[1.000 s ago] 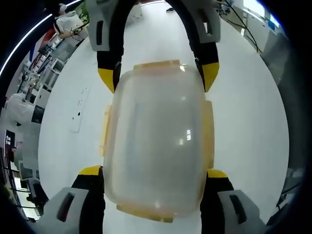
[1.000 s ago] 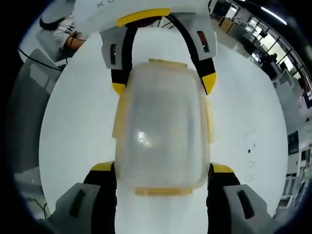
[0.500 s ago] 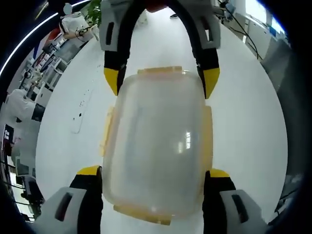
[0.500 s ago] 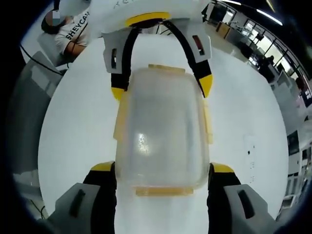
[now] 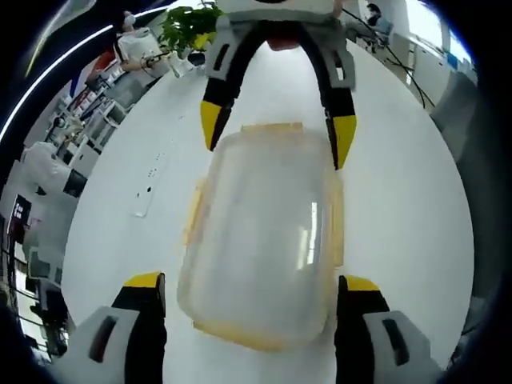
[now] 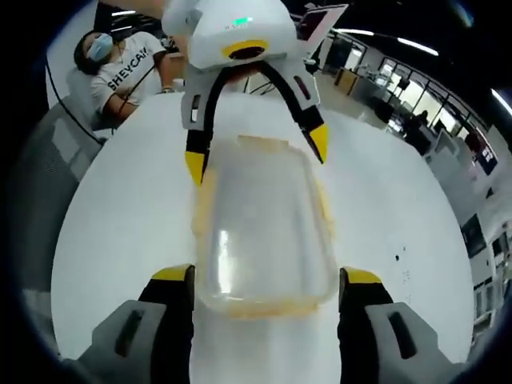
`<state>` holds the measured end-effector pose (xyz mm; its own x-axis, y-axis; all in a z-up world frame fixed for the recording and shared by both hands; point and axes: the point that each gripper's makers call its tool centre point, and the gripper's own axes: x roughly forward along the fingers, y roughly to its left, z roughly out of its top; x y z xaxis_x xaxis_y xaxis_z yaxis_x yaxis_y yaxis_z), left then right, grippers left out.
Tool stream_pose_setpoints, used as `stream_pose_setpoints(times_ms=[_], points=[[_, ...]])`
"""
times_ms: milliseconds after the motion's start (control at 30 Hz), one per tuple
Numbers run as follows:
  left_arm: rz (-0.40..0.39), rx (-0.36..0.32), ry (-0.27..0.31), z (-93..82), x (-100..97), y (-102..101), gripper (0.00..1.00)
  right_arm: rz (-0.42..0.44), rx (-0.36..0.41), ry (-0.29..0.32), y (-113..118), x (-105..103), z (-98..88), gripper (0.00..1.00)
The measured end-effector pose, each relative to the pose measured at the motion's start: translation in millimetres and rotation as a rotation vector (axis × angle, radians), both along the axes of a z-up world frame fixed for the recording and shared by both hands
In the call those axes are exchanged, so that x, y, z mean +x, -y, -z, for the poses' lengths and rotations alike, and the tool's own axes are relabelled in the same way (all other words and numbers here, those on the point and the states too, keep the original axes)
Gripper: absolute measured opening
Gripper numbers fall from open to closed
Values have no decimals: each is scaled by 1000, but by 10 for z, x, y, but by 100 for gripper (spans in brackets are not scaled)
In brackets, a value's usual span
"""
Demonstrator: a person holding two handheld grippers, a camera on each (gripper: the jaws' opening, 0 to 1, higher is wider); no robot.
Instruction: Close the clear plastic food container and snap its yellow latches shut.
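The clear plastic container (image 5: 260,240) lies on the white table (image 5: 400,208) with its yellow latch flaps (image 5: 194,216) sticking out around the rim. My left gripper (image 5: 252,282) is open, its yellow-tipped jaws flanking the near end with a small gap each side. Facing it from the far end, my right gripper (image 5: 276,130) is open too, tips spread wider than the container. In the right gripper view the container (image 6: 260,232) sits between the right gripper (image 6: 266,276) and the left gripper (image 6: 256,154). I cannot tell whether the latches are snapped.
A white power strip (image 5: 148,192) lies on the table left of the container. A seated person (image 6: 120,60) is at the table's far edge. A green plant (image 5: 188,20) and office desks stand beyond the table.
Both views have pulled back and tilted up, so the container looks smaller. The facing gripper's tips now stand off the container's far corners instead of hugging them.
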<state>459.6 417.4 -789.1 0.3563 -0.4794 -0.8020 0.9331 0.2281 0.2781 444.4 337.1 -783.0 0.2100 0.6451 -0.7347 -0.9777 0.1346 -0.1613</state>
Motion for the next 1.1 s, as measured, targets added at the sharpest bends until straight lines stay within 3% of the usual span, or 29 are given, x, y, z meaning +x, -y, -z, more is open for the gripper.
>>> stream_pose_setpoints(times_ms=[33, 100, 167, 267, 333, 400, 533, 633, 733, 800, 967, 1100], points=[[-29, -24, -28, 6, -32, -17, 84, 35, 42, -6, -5, 17, -35, 72], [-95, -91, -19, -27, -9, -63, 84, 88, 93, 30, 5, 82, -105, 73], [-170, -147, -28, -33, -25, -127, 86, 114, 164, 5, -12, 28, -164, 72], [-219, -213, -6, -57, -77, -166, 87, 156, 203, -8, 13, -5, -162, 76], [-277, -275, -12, -45, -120, -181, 85, 192, 241, -36, 23, -55, -137, 79], [-337, -318, -31, 3, -159, -205, 86, 239, 272, -3, 33, -31, -136, 88], [-363, -342, -37, 74, -262, -222, 88, 306, 334, -8, 47, -76, -131, 94], [-441, -398, -64, 98, -331, -244, 89, 349, 355, -26, 86, -183, -62, 96], [-487, -456, -67, 82, -357, -245, 94, 372, 382, -77, 77, -321, -10, 98], [-513, -450, -74, 107, -399, -251, 99, 366, 464, -101, 20, -408, -81, 100], [-493, -450, -81, 135, -534, -196, 99, 396, 430, -111, 92, -506, 27, 100], [-541, -495, -104, 143, -573, -222, 99, 435, 434, -117, 167, -535, 59, 100]])
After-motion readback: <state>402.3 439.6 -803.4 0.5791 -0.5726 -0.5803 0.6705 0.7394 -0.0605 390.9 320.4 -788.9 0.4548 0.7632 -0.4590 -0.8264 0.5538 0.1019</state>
